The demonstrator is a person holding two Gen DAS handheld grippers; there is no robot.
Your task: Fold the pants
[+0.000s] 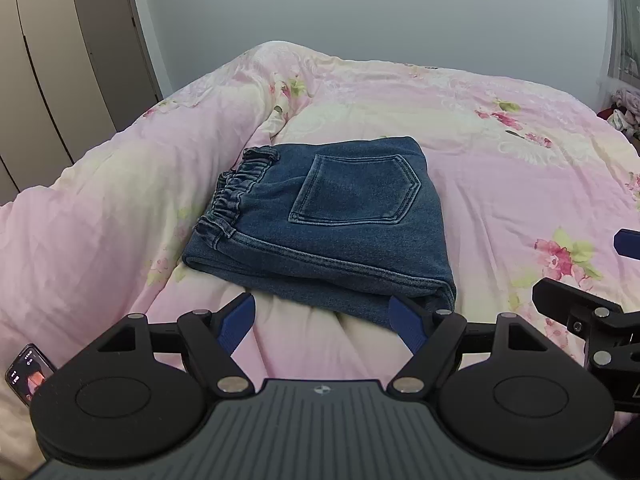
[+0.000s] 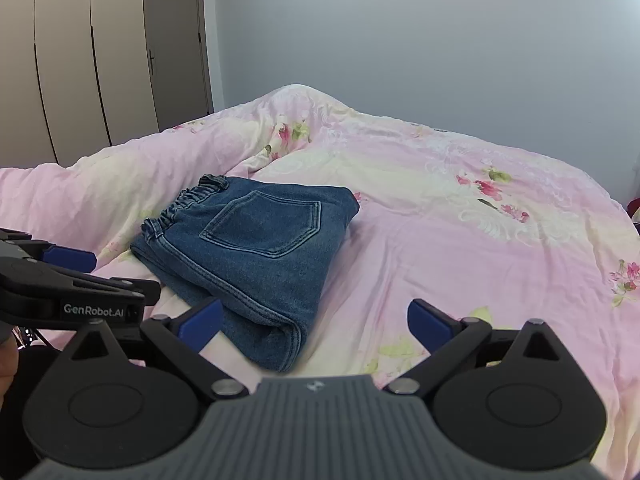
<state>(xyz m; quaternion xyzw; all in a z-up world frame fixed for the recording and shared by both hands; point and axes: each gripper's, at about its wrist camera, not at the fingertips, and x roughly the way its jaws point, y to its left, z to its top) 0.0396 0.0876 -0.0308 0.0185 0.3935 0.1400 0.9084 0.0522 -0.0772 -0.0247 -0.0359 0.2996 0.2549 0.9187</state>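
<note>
A: Right, where are the grippers?

B: Both angled down over the bed. Left gripper [image 1: 324,320] jaws spread wide, nothing btwn them, blue pads just short of the near edge of the pants [image 1: 324,216]. Right gripper [image 2: 316,326] also wide open and empty, w/ the pants' near corner lying in front of its left pad.

A: Pants state?

B: Folded into a compact denim stack, back pocket [image 1: 356,188] up, elastic waistband [image 1: 236,196] toward the left. Lying on the quilt, nothing touching it.

A: Anything hard to see?

B: Layers under the top fold are hidden, can't count them. A phone [image 1: 30,376] at the lower left is half cut off by the left gripper's body. Clothes heap [image 1: 624,112] at the far right edge, blurry.

A: Room?

B: Pink floral quilt [image 2: 460,240], rumpled w/ a ridge at the left. Grey wall [image 2: 400,40] behind, beige wardrobe [image 2: 68,60] and a door [image 2: 176,40] on the left.
</note>
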